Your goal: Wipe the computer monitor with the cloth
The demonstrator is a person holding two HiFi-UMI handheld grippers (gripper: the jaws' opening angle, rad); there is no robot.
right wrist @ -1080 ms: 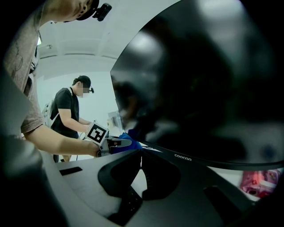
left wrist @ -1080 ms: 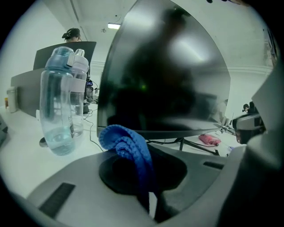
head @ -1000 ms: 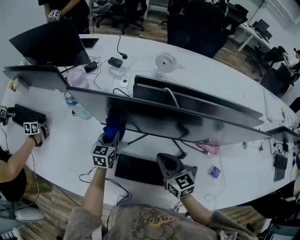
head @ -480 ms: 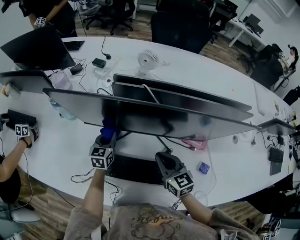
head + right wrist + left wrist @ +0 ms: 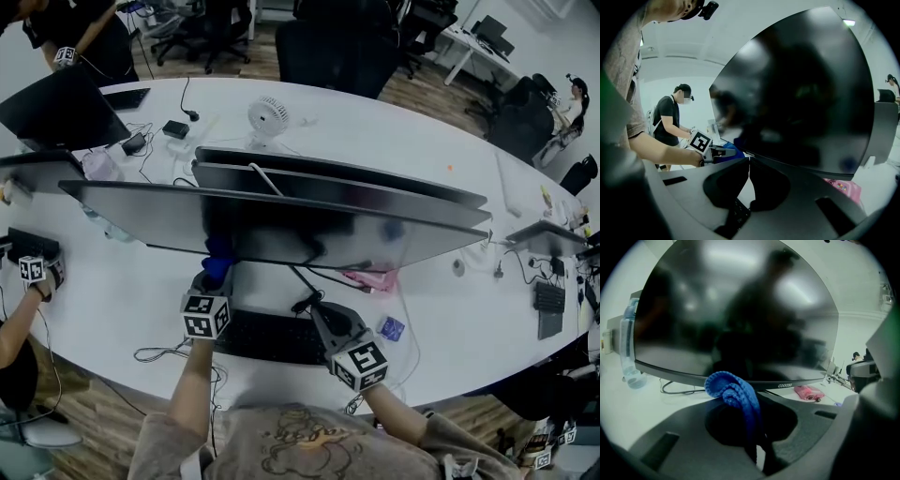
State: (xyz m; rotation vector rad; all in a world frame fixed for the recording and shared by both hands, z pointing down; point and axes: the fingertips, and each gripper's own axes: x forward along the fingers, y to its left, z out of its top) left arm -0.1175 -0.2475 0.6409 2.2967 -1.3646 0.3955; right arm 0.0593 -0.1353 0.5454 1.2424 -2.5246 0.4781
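One blue cloth (image 5: 217,249), one desk fan (image 5: 267,117), one pink pouch (image 5: 371,279); two grippers: left gripper (image 5: 215,280), right gripper (image 5: 324,315).

I see the computer monitor (image 5: 281,230) as a wide, dark, glossy screen standing upright and facing me. It is switched off or blank, showing only dim reflections. The cloth (image 5: 733,392) is bright blue with a ribbed, towelling texture, folded into a thick loop and pinched between the closed jaws of the left gripper (image 5: 757,446). Its top bulges up at the screen's lower edge, left of centre; I cannot tell whether they touch.
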